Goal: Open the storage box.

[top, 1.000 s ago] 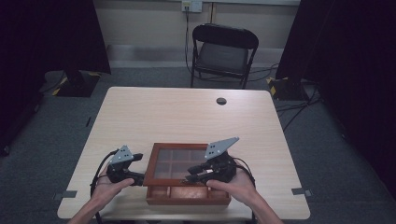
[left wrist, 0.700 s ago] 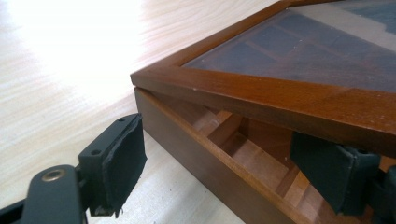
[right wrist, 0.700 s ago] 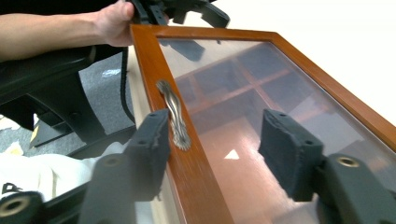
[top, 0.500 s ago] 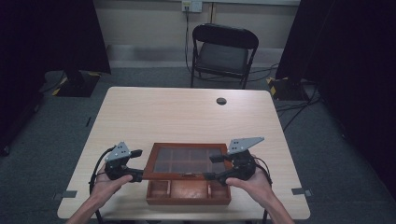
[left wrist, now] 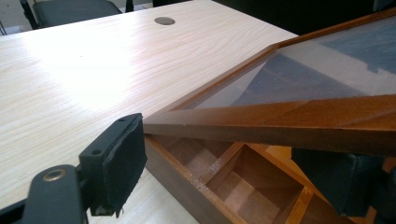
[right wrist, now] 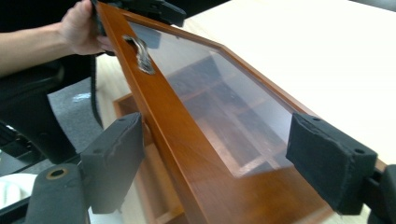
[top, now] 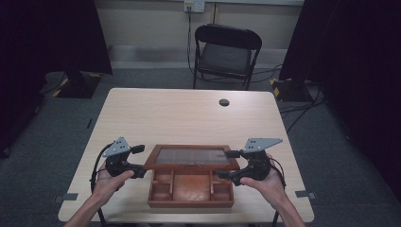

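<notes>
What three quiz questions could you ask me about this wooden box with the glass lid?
1. True or false: the glass lid lies flat and shut on the wooden box.
2. What black thing stands behind the table?
3. The left gripper is at which corner of the lid: A front left, B back right?

Key: 1 false, its front edge is raised. 2 a folding chair. 3 A.
</notes>
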